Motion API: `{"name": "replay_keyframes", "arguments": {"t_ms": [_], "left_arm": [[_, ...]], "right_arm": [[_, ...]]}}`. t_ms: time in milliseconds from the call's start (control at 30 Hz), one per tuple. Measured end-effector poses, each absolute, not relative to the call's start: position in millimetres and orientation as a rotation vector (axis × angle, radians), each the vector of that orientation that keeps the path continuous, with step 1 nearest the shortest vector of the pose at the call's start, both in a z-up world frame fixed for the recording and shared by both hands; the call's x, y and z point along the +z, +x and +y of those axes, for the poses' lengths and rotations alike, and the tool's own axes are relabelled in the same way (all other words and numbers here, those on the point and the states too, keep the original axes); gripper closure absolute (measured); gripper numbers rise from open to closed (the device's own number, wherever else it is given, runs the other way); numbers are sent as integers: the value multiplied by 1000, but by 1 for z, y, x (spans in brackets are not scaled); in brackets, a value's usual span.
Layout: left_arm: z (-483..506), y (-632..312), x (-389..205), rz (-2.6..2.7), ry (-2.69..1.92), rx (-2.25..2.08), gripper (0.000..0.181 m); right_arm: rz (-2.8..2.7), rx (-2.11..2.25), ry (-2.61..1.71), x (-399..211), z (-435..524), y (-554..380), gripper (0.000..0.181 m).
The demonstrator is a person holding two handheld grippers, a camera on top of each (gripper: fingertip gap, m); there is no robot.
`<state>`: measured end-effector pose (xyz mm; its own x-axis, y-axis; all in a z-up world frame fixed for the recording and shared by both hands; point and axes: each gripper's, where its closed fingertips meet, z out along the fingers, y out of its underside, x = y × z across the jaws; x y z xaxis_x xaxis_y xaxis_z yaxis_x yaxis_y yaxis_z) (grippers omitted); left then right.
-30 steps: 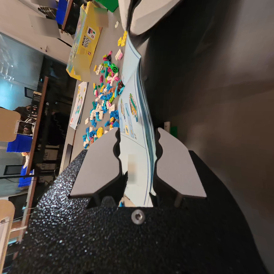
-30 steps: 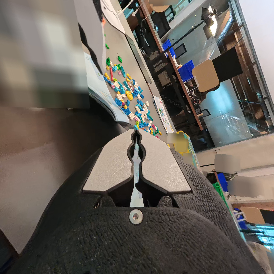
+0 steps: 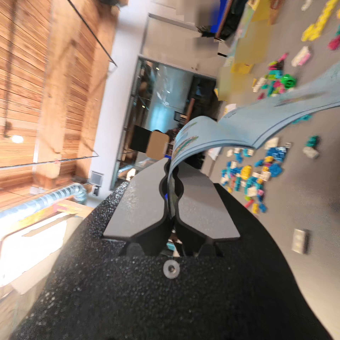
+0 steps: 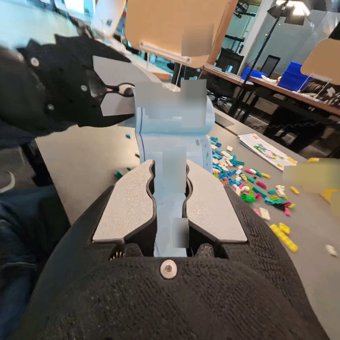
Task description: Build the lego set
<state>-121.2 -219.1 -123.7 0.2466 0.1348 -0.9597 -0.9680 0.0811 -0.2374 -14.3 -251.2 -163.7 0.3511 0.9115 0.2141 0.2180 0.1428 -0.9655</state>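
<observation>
- Left wrist view: my left gripper (image 3: 172, 185) is clamped on a few pale blue pages of the instruction booklet (image 3: 257, 127), which arch up and away over the grey table (image 3: 312, 211). Past them the loose bricks (image 3: 246, 176) lie scattered and unjoined; I judge the build hardly begun, with me only finding the page.
- Right wrist view: my right gripper (image 4: 170, 176) stands parted, its fingers either side of the booklet (image 4: 173, 132); whether the pads touch paper I cannot tell. The left gripper (image 4: 117, 95) pinches the top pages.
- The near-left corner of the table (image 4: 82, 152) lies mostly bare, good room for assembling. The bricks (image 4: 237, 174) spread toward the right edge beside a second booklet (image 4: 265, 149), well apart from my fingers.
</observation>
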Motion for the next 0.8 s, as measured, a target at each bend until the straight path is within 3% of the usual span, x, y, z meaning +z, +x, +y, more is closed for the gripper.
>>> {"name": "replay_keyframes", "arguments": {"t_ms": [33,233,633,800], "left_arm": [[-221,-123,-111,941,-1113,1072,181],[-232,-128,-47,906,-911,1171,181],[-238,-115,41,903,-795,1128,181],[-249,-105,66,865,-791,1061,181]], "right_arm": [[-1087,768,-1383,-162,-248,-12,150],[-819,1185,-1536,-175,-234,-15,132],[-278,2146,-1308,-154,-242,-52,124],[-3,2390,-1185,-156,-234,-58,100]]}}
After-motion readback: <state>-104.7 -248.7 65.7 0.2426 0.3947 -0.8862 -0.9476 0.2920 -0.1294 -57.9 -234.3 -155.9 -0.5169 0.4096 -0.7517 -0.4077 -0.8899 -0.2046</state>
